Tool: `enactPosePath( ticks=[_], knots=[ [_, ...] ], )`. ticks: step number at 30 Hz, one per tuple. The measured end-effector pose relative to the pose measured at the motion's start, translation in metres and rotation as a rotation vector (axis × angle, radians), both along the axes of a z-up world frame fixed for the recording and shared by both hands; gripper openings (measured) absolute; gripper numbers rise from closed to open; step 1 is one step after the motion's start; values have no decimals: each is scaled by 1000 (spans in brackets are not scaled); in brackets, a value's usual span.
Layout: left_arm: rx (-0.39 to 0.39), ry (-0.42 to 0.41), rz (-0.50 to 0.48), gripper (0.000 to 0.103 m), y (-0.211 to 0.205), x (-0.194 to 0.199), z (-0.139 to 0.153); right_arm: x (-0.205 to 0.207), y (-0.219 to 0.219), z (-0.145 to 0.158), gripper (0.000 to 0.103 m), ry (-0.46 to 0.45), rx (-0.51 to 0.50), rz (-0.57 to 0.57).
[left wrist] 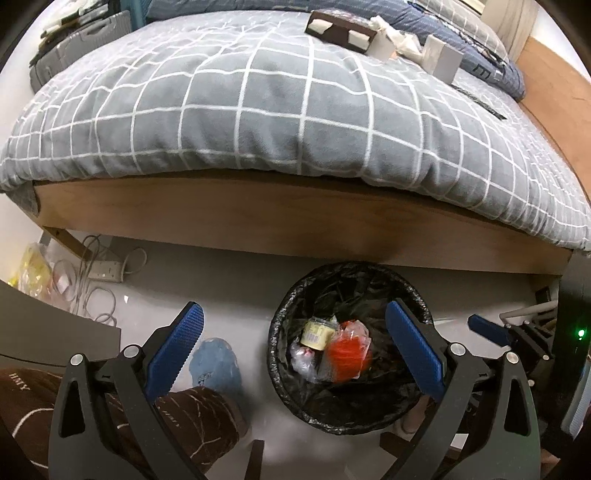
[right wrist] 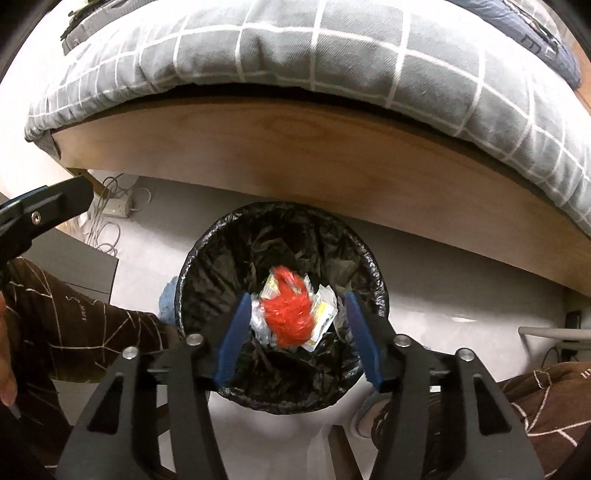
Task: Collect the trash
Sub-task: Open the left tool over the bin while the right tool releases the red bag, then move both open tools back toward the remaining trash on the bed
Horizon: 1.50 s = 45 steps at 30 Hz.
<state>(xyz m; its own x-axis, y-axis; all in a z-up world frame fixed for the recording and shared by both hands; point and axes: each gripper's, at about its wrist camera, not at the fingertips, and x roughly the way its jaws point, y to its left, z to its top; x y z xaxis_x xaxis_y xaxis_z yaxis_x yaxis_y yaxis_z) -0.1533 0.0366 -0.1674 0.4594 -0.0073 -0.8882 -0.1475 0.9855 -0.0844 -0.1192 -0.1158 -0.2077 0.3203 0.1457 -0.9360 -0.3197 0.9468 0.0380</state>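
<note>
Right wrist view: right hand-held gripper [right wrist: 295, 332] released, crumpled red plastic wrapper [right wrist: 290, 314] loose below its pads, inside black-lined round bin [right wrist: 192, 258]. Left hand-held gripper [left wrist: 295, 354] also released, empty.

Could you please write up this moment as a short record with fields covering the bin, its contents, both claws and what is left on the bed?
bin: round trash bin with black liner, on the floor beside the bed
contents: red plastic wrapper, pale yellow cup, clear wrappers
right claw: open above the bin, pads clear of the wrapper
left claw: open, empty
still on bed: brown box, crumpled tissue
</note>
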Motion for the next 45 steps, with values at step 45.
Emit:
enactPosePath(
  ticks=[45],
  knots=[
    [-13,-203,-82,97,-10,171,118,160,-65,179,95,-473,92,-212]
  ],
)
